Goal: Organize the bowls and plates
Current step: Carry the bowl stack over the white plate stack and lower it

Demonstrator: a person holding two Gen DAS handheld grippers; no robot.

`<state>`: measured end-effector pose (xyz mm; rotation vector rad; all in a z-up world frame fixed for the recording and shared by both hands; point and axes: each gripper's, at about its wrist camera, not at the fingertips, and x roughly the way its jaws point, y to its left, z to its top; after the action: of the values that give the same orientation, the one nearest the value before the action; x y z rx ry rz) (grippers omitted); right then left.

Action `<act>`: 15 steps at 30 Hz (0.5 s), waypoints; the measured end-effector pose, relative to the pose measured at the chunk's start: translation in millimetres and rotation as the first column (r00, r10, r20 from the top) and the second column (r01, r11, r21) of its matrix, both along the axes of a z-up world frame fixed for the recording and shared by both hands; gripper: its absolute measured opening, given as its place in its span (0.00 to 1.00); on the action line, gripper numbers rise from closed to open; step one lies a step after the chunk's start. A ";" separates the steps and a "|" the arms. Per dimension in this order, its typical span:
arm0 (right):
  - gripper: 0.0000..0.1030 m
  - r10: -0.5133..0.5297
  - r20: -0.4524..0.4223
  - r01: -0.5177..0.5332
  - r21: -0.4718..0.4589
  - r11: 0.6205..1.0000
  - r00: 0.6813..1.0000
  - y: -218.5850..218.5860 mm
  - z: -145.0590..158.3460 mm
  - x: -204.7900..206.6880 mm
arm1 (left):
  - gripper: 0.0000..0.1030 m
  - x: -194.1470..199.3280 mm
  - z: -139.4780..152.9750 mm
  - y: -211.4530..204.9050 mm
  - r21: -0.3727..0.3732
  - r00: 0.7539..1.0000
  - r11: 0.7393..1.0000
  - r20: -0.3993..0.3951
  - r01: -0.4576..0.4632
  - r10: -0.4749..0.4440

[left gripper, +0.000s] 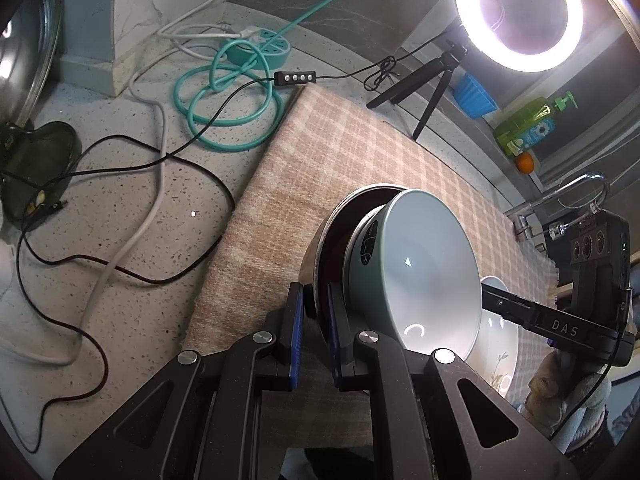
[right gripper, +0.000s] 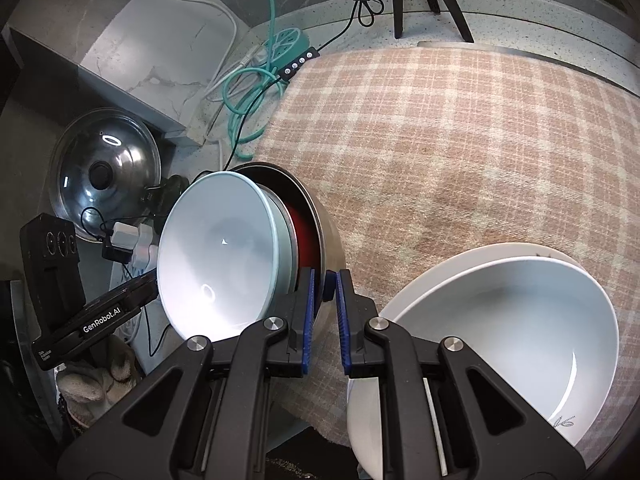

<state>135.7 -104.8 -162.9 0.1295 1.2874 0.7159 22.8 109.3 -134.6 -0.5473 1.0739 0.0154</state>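
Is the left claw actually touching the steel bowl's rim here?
Touching. In the left wrist view, the left claw has its blue pads closed on the rim of the steel bowl, one pad outside and one inside, with no gap visible.

Left gripper (left gripper: 316,308): 2 black fingers with blue pads (left gripper: 295,332), drawn nearly together and clamped on the thin rim of the steel bowl (left gripper: 320,240), 1 pad on the outside of the wall and 1 inside. It points steeply downward. Right gripper (right gripper: 325,294): same build, its blue pads (right gripper: 307,312) likewise pinched on that bowl's rim at the opposite side, also angled steeply down. Each gripper appears in the other's view, carried by a gloved hand (right gripper: 96,376) below its body; the right one's gloved hand (left gripper: 568,392) sits low at the frame edge.
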 end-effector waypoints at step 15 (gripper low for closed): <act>0.11 -0.069 0.034 0.068 0.036 0.997 0.997 -54.0 39.3 -17.6 | 0.09 3.8 35.8 -34.3 -0.009 0.994 0.997 0.079 0.081 -0.080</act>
<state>118.1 -158.8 -123.6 0.1879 1.2317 0.6795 26.6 75.0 -98.8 -0.5110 1.0196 -0.0828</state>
